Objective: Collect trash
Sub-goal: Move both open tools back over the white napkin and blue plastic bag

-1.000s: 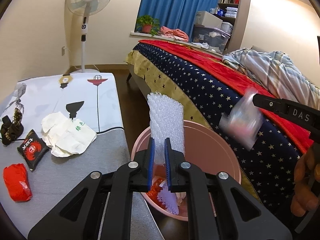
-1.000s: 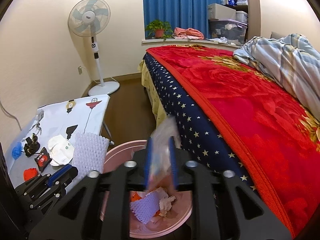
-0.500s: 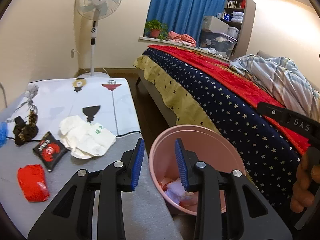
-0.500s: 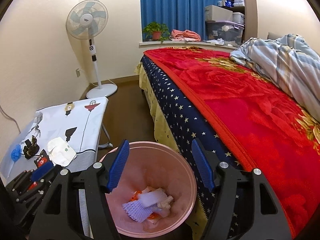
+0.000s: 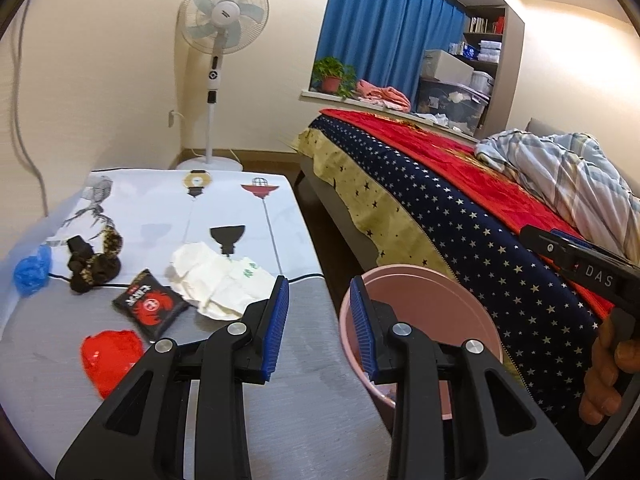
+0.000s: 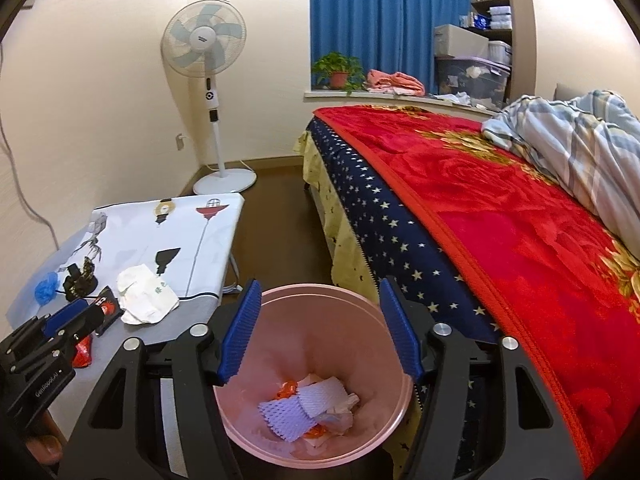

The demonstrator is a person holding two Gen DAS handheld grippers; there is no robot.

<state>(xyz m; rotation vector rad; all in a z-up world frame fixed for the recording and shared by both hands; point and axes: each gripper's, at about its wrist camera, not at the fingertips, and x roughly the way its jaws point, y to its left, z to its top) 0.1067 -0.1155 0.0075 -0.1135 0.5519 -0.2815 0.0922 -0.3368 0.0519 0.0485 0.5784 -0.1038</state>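
Since a second ago both pieces are out of the jaws: the white foam net (image 6: 298,412) from the left gripper (image 5: 320,326) and the clear wrapper from the right gripper (image 6: 320,336) now lie in the pink bin (image 6: 394,412). Left view has swung from over the bin toward the worktop (image 5: 280,412).

Left jaws open, nothing between them, straddling the worktop edge and the bin rim. Right jaws apart and closing, empty, directly above the bin mouth.

Bin sits on the floor between worktop and bed (image 6: 500,220), holding foam net, paper and orange scraps.

Still on the worktop: crumpled white paper bag (image 5: 218,280), black snack packet (image 5: 150,306) just beside it, red wrapper (image 5: 110,358) nearest the left gripper, blue plastic wad (image 5: 32,270) at the far left, dark scrunchies (image 5: 94,262) near it.
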